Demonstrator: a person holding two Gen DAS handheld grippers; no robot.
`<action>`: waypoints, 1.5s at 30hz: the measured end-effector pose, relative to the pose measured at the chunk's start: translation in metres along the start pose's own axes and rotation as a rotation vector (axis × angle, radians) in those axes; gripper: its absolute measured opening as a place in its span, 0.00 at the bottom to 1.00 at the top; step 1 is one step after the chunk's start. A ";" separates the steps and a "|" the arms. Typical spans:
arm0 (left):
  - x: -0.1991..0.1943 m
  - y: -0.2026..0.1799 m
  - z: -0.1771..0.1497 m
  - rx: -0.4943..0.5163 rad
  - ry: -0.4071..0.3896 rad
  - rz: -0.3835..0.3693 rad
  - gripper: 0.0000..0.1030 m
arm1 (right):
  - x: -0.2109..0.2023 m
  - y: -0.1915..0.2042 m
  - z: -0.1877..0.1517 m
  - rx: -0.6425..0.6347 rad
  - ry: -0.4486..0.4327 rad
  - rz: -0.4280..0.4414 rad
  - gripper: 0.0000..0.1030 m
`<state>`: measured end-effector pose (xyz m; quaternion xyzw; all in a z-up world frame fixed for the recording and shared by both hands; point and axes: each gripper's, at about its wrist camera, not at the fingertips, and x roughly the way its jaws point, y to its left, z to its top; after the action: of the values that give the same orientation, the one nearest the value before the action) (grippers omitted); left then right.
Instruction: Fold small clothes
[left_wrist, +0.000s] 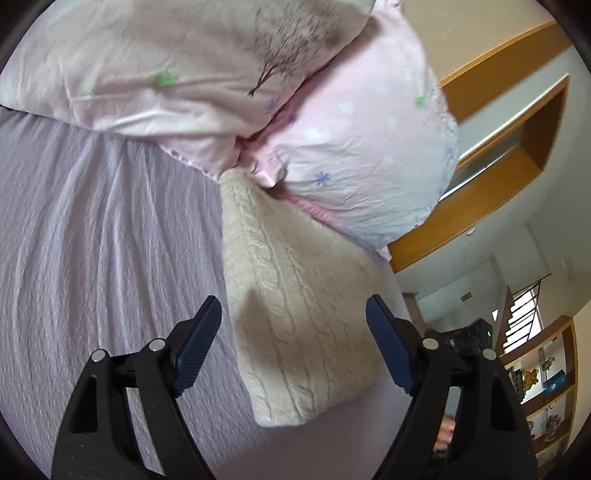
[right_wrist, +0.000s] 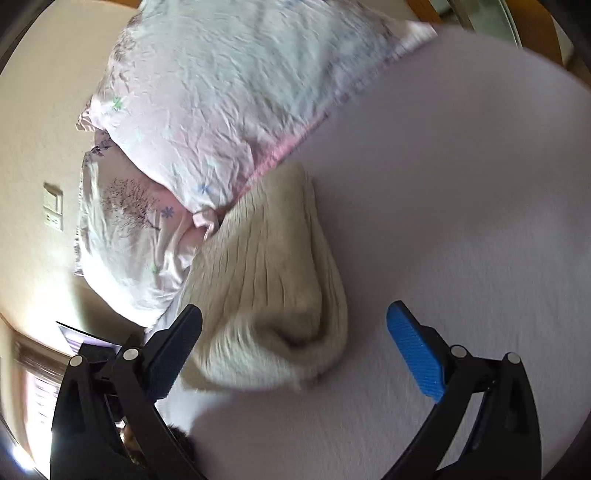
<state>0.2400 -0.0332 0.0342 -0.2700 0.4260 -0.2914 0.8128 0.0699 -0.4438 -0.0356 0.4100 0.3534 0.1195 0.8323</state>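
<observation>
A cream cable-knit garment (left_wrist: 291, 314) lies folded on the lavender bed sheet (left_wrist: 92, 240), its far end against the pink pillows. My left gripper (left_wrist: 295, 347) is open and empty, just above the garment's near part. In the right wrist view the same garment (right_wrist: 269, 295) lies bunched, with a rolled near edge. My right gripper (right_wrist: 295, 350) is open and empty, its jaws on either side of that near edge and holding nothing.
Two pink floral pillows (left_wrist: 184, 74) (right_wrist: 221, 92) lie at the head of the bed, over the garment's far end. A wooden headboard shelf (left_wrist: 498, 166) and a bookcase (left_wrist: 546, 387) stand to the right. The bed sheet (right_wrist: 461, 221) stretches to the right.
</observation>
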 end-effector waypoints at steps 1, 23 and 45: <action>0.003 0.000 0.000 0.000 0.013 0.007 0.78 | -0.001 -0.002 -0.005 0.012 0.005 0.012 0.99; 0.051 0.001 0.000 0.043 0.112 0.025 0.34 | 0.055 0.042 -0.048 -0.107 -0.026 0.051 0.33; -0.106 -0.017 -0.039 0.482 -0.124 0.133 0.49 | 0.063 0.112 -0.051 -0.209 0.018 0.101 0.78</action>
<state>0.1537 0.0222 0.0832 -0.0573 0.3104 -0.3134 0.8956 0.0907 -0.3117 -0.0017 0.3373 0.3252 0.2009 0.8603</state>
